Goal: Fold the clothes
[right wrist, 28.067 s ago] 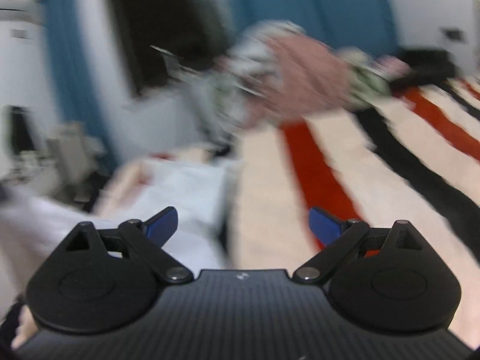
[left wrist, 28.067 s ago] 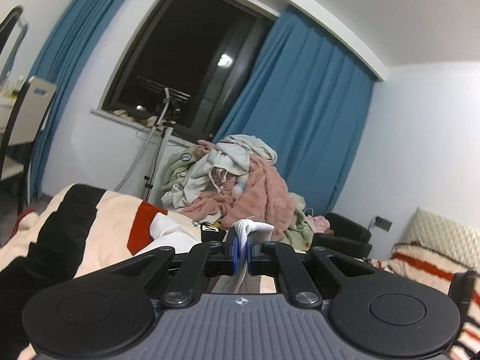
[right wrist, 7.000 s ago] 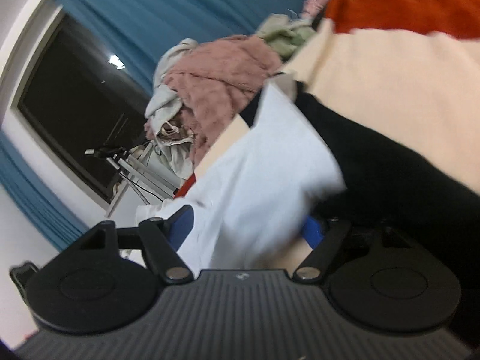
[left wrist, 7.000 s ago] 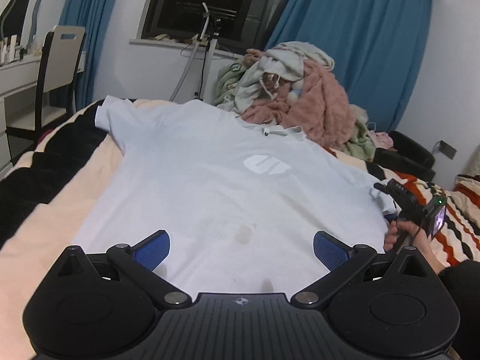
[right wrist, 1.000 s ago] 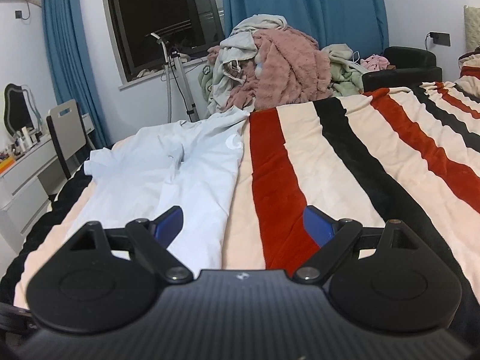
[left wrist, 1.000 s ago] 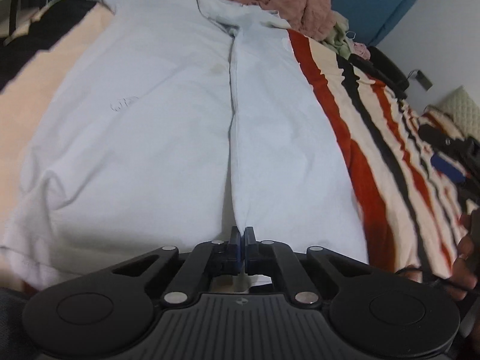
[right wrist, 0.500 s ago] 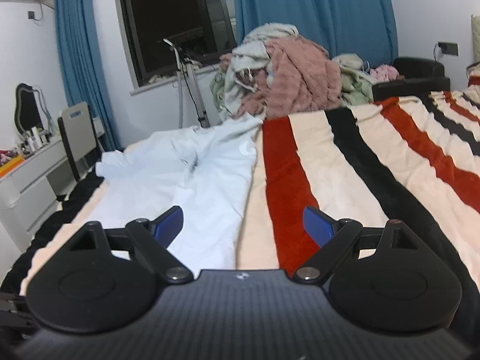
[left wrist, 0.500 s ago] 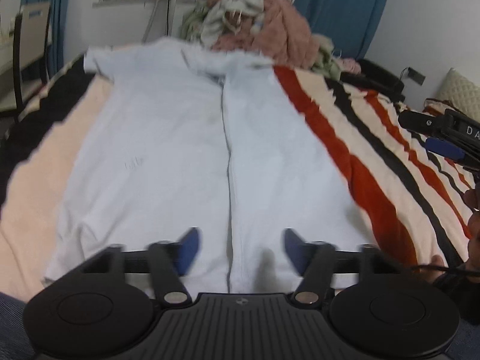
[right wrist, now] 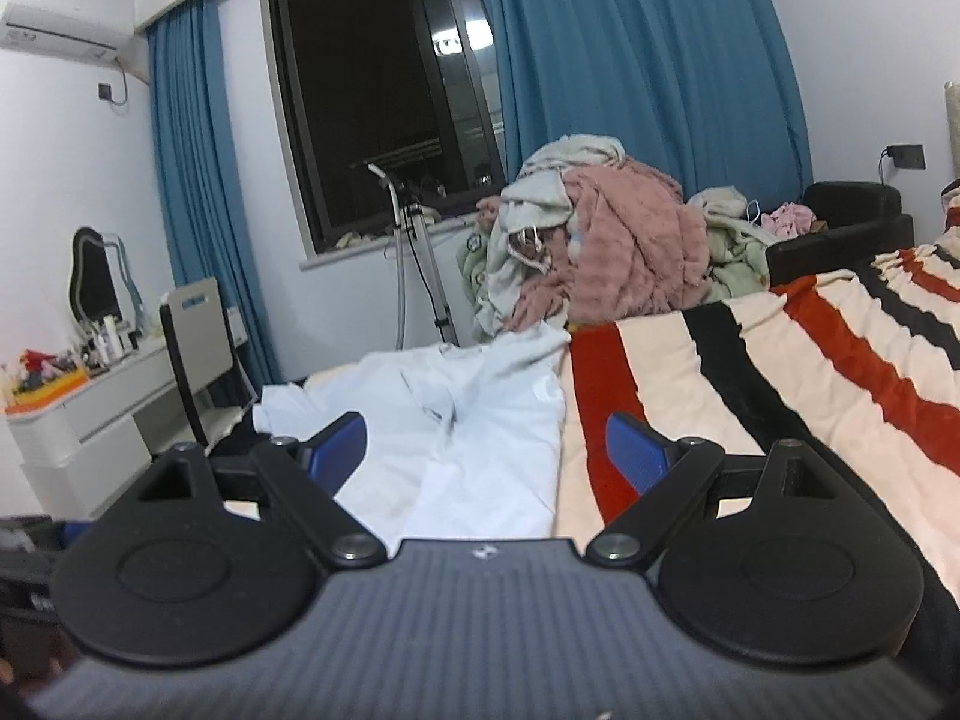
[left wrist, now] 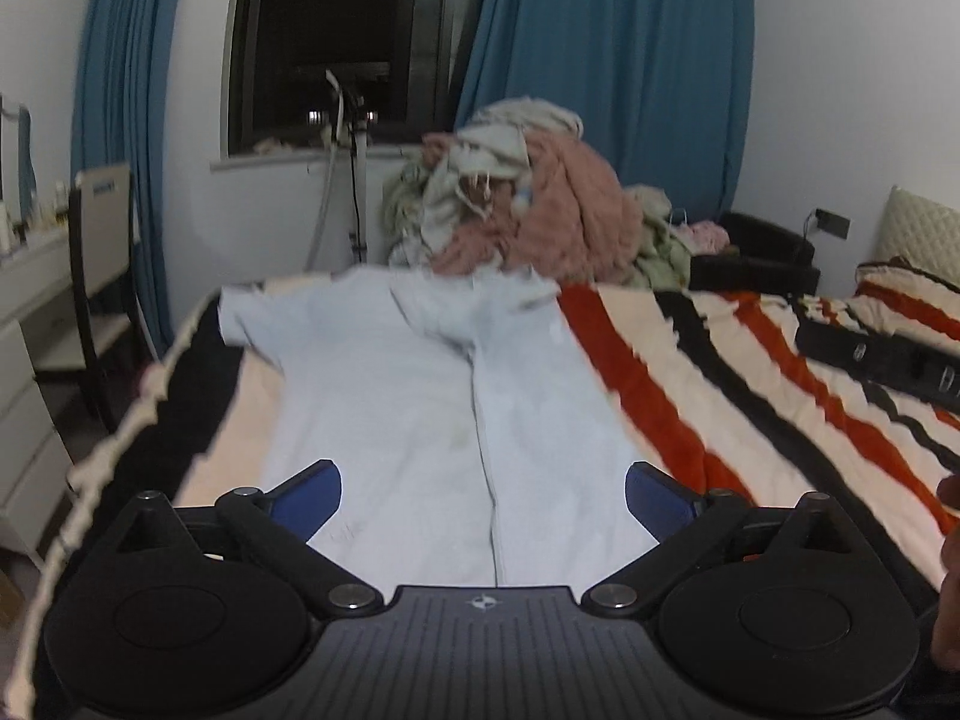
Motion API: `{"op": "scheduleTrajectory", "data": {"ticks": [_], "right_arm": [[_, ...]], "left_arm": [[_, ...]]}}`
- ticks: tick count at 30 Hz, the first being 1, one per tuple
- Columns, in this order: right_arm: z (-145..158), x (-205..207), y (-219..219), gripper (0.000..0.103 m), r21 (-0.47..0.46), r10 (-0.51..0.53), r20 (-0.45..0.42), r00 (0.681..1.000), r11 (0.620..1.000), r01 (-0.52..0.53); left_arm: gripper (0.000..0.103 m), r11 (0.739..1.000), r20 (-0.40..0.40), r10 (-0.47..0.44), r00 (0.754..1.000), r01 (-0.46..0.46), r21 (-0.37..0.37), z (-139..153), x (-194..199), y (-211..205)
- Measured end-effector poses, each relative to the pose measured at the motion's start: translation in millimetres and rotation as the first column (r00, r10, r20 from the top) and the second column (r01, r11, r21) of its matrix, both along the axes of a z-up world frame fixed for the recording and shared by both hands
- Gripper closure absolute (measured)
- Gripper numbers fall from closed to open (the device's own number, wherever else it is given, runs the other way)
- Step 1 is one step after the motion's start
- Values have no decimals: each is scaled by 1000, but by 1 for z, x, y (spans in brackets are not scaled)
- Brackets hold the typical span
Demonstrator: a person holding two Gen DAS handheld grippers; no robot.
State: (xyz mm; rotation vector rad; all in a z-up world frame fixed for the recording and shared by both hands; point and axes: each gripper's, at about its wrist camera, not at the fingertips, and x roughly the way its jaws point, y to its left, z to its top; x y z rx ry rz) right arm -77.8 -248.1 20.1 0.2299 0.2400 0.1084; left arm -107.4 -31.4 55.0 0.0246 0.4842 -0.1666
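Bedroom at night: dark window (right wrist: 384,120) between blue curtains (left wrist: 606,90), striped blanket (left wrist: 690,396) over the bed. On its left part, a pale blue T-shirt (left wrist: 384,420), spread lengthwise, right side already turned in so that its edge runs down the middle; left sleeve (left wrist: 252,318) out flat at the far corner. Beyond the collar, a heap of unfolded clothes (left wrist: 528,204).

Left gripper (left wrist: 483,495) spread wide, holding nothing, hovering over the near hem astride the centre edge. Right gripper (right wrist: 486,447) likewise spread and empty, above the shirt's right border.

Probably due next: the matching left-side fold. Best done by pinching hem and shoulder on the left edge together, lifting low, carrying across to meet the centre line, tucking the sleeve in, then smoothing. Worth watching: dragging the laid half askew.
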Motion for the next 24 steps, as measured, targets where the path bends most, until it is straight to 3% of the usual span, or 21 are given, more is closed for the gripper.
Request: {"op": "scheduleTrajectory", "data": {"ticks": [5, 9, 13, 17, 22, 24], "right_arm": [[31, -11, 5, 15, 7, -34, 15, 999, 999, 34], [62, -24, 9, 15, -16, -49, 42, 998, 999, 49], [82, -21, 16, 15, -30, -50, 24, 998, 998, 51], [91, -9, 23, 15, -3, -49, -5, 999, 999, 49], [95, 12, 33, 15, 24, -30, -45, 999, 999, 31], [94, 23, 34, 15, 19, 7, -36, 999, 1000, -7]], "left_arm": [[1, 999, 54, 37, 998, -38, 20, 56, -17, -6], [0, 998, 63, 69, 996, -69, -13, 103, -31, -7], [0, 999, 82, 53, 995, -52, -16, 134, -38, -8], [0, 998, 147, 46, 988, -52, 38, 135, -30, -6], [0, 997, 188, 46, 981, -58, 60, 99, -3, 11], [0, 997, 160, 54, 986, -61, 41, 81, 19, 17]]}}
